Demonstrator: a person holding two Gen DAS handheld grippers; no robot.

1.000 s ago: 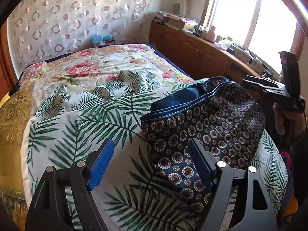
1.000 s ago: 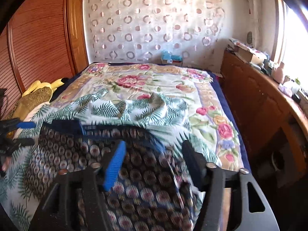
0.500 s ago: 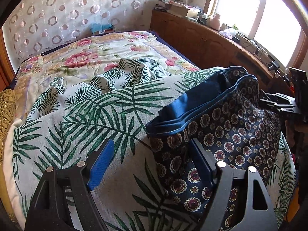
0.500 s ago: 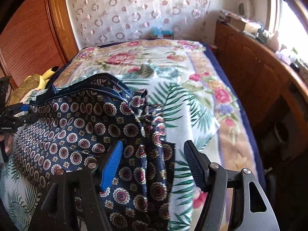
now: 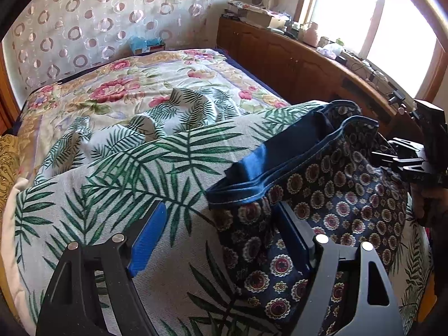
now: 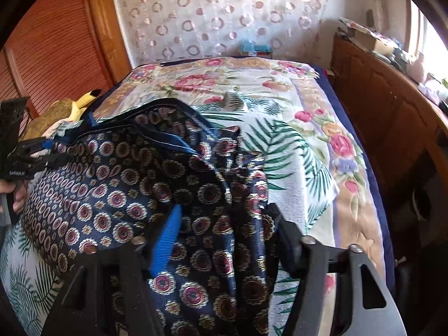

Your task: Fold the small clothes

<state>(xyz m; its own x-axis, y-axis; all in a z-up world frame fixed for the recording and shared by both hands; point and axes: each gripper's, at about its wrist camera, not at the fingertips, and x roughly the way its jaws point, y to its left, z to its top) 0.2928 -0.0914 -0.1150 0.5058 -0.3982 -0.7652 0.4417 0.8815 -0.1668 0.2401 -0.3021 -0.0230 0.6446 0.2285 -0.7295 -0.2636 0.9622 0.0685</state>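
A navy garment [image 5: 344, 196] printed with round medallions and edged by a blue waistband [image 5: 282, 151] lies bunched on the palm-leaf sheet [image 5: 134, 173]. My left gripper [image 5: 221, 238] is open low over the garment's left edge, and its right finger rests on the fabric. My right gripper [image 6: 225, 235] straddles a raised fold of the garment [image 6: 120, 190] at its right side. Its jaws are closing, with fabric between them and a gap still showing. Each gripper shows in the other's view: the right gripper [image 5: 414, 162] and the left gripper [image 6: 25, 156].
A floral quilt [image 5: 117, 89] covers the bed beyond the sheet. A wooden cabinet [image 6: 392, 117] with a cluttered top runs along the right under a bright window. Slatted wooden doors [image 6: 56, 50] stand at the left, with yellow cloth [image 6: 81, 103] at the bed's left edge.
Both grippers have come down closer to the garment. The right gripper's fingers have drawn slightly closer together around the fold.
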